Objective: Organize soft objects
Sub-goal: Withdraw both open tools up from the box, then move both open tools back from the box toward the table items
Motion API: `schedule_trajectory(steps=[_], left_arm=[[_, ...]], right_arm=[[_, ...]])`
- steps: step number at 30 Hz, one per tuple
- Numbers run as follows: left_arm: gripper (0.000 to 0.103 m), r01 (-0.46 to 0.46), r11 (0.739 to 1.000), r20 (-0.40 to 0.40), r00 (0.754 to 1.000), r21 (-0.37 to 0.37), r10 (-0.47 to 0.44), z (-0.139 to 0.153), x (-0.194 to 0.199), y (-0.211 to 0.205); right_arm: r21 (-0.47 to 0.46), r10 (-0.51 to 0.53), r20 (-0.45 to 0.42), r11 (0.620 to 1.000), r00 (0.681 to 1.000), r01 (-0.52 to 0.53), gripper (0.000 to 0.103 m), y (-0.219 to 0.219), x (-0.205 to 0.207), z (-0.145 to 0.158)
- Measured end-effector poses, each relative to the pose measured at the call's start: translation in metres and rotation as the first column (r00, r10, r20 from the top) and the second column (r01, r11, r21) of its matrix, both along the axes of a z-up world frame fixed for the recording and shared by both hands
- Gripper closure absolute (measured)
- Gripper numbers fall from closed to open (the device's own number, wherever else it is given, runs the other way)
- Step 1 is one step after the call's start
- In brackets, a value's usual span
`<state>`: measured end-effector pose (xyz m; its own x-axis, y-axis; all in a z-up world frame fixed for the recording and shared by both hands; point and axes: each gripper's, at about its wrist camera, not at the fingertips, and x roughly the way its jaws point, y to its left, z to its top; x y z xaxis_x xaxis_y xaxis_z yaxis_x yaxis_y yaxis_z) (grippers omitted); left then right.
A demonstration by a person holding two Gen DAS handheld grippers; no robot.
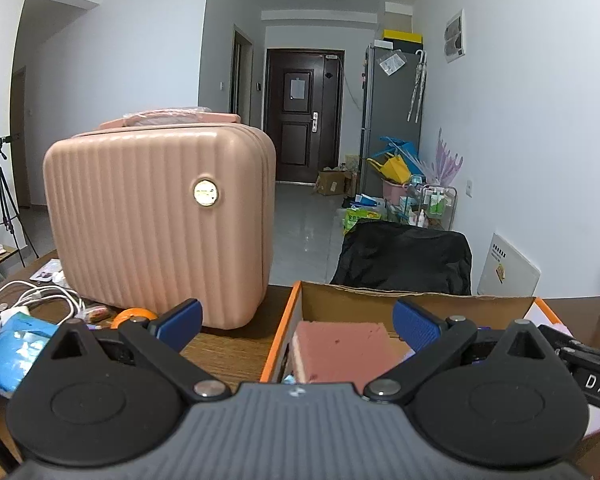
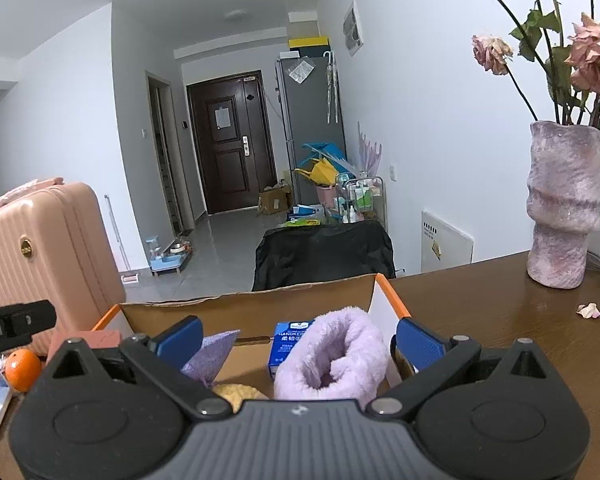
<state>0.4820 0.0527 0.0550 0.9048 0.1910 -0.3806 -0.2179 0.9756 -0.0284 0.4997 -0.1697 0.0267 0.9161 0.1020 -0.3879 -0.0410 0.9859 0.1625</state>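
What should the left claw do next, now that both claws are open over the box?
Probably swing the left claw left toward the blue soft pack on the table. It holds nothing, the pink sponge already sits in the cardboard box, and the pack lies outside.

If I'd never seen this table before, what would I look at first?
Probably the big pink suitcase, standing upright on the wooden table left of the cardboard box. Next, the fluffy lilac roll and a pink sponge block inside that box, in front of the open right gripper and left gripper. Off to the right stands a bumpy purple vase of droopy pink roses.
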Motion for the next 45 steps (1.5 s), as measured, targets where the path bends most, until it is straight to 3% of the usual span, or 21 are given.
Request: schedule_trajectory(steps=[11, 22, 45], left_arm=[[0.0, -0.006, 1.0, 0.012, 1.0, 0.006, 0.006, 0.001, -0.038, 0.003], [0.0, 0.009, 1.0, 0.012, 1.0, 0.003, -0.009, -0.006, -0.083, 0.009], [0.0, 0.086, 0.996, -0.055, 0.995, 0.022, -0.084, -0.032, -0.163, 0.002]], right_arm=[[-0.037, 0.019, 0.016, 0.999, 1.0, -0.019, 0.0, 0.001, -0.035, 0.0], [-0.004, 0.051, 0.006, 0.999, 0.999, -0.051, 0.0, -0.019, -0.077, -0.001], [-0.154, 0.11, 0.072, 0.983, 0.991, -0.098, 0.0, -0.044, -0.183, -0.014]])
